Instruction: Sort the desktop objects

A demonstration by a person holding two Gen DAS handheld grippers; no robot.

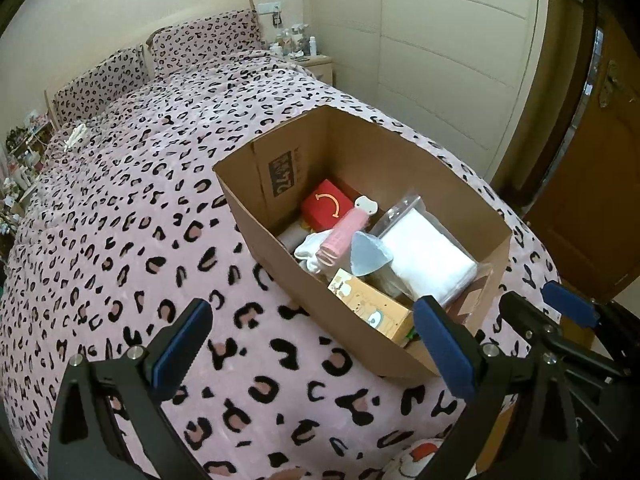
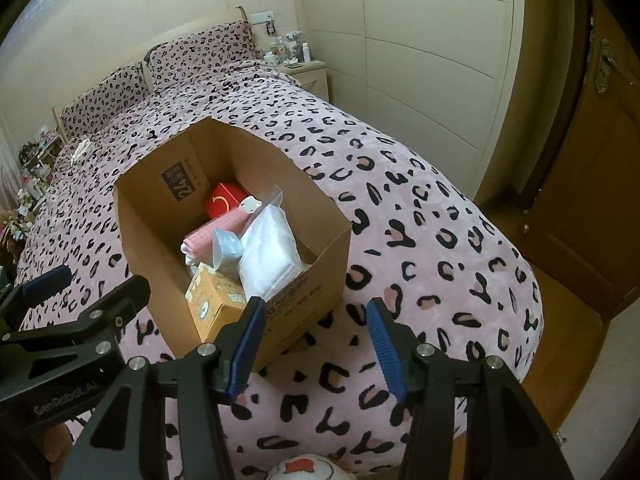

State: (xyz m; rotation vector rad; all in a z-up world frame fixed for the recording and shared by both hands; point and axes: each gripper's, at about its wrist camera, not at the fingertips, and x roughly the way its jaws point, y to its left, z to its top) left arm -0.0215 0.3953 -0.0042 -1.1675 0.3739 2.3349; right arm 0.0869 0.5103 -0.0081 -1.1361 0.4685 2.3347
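Observation:
An open cardboard box (image 1: 256, 224) (image 2: 148, 232) stands on the bed. It holds a red carton (image 1: 326, 204), a pink ribbed item (image 1: 340, 236), white socks (image 1: 310, 250), a grey-blue piece (image 1: 368, 256), a bagged white pack (image 1: 428, 256) and a yellow printed carton (image 1: 372, 308). My left gripper (image 1: 316, 332) hovers wide open over the blanket at the box's near left side. Open as well, but with a narrower gap, my right gripper (image 2: 318, 340) hangs just short of the box's near corner. Neither holds or touches anything.
A pink leopard-print blanket (image 1: 120, 260) covers the bed, with two pillows (image 1: 200, 44) at its head. A cluttered nightstand (image 1: 316, 62) stands by the white wardrobe (image 1: 440, 60). A wooden door (image 1: 592, 184) is at the right. A white-and-red soft thing (image 2: 308, 468) lies below the grippers.

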